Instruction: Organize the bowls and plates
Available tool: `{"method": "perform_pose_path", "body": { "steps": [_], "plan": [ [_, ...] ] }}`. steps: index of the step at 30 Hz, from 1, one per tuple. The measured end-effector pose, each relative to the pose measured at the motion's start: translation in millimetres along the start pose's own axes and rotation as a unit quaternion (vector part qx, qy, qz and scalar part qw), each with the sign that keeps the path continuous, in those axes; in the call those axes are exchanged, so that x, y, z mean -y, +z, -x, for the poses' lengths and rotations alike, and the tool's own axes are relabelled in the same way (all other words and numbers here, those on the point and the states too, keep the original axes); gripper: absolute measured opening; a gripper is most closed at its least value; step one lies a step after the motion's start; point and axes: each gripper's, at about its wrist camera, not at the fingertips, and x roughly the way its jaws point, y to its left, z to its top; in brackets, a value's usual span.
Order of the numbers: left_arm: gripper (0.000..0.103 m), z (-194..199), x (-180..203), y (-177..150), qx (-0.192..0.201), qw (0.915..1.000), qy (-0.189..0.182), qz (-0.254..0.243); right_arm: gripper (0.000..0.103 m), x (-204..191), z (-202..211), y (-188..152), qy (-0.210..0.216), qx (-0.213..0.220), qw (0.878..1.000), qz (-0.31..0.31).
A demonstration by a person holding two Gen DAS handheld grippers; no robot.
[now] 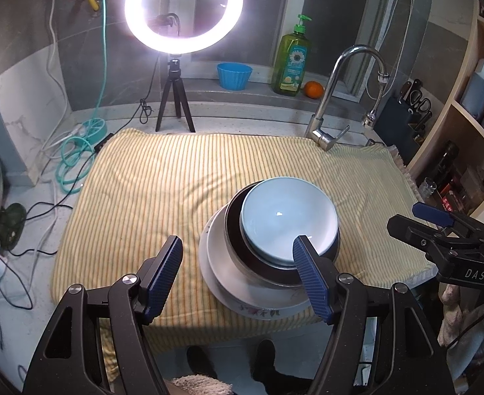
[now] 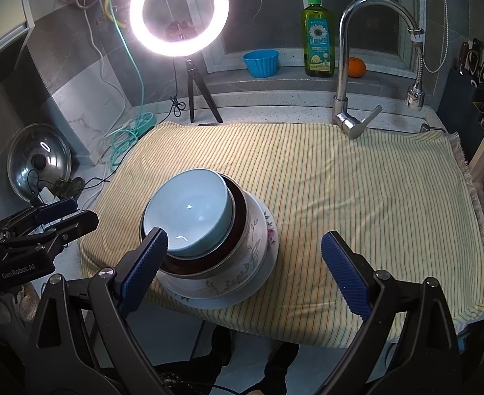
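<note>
1. A stack of dishes sits on the yellow striped towel (image 1: 176,177) that covers the surface, near the towel's front edge.
2. The stack, from the bottom: a white plate (image 1: 222,283) with a floral rim, a flower-painted bowl (image 2: 251,247) with a dark brown inside, and a light blue bowl (image 1: 288,217) nested on top.
3. The light blue bowl sits off-centre in the bowl below it, so a crescent of the dark inside shows on one side.
4. The left claw (image 1: 238,273) is spread wide with nothing between its blue pads. In the left wrist view its right pad (image 1: 311,279) overlaps the near rim of the stack; whether it touches cannot be told.
5. The right claw (image 2: 245,270) is likewise spread wide and holds nothing. In the right wrist view its left pad (image 2: 143,263) lies over the near rim of the light blue bowl, contact unclear, and its other pad is over bare towel.
6. Each claw shows at the edge of the other's view, on opposite sides of the stack.
7. Behind the towel stand a lit ring light (image 1: 184,10) on a small tripod and a chrome faucet (image 1: 340,95).
8. On the ledge behind are a blue cup (image 1: 234,75), a green bottle of dish soap (image 1: 291,59) and an orange (image 1: 313,89).
9. A metal pot lid (image 2: 38,161) leans at the left of the surface, near a tangle of cables.
</note>
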Motion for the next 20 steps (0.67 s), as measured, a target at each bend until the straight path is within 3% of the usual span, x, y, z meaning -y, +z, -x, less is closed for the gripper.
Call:
{"method": "perform_pose_path", "body": {
  "steps": [20],
  "plan": [
    [0.069, -4.6, -1.4, 6.9, 0.006, 1.0, 0.005, -0.004, 0.096, 0.6, -8.5, 5.3, -0.003, -0.01, 1.0, 0.002]
  ]
}}
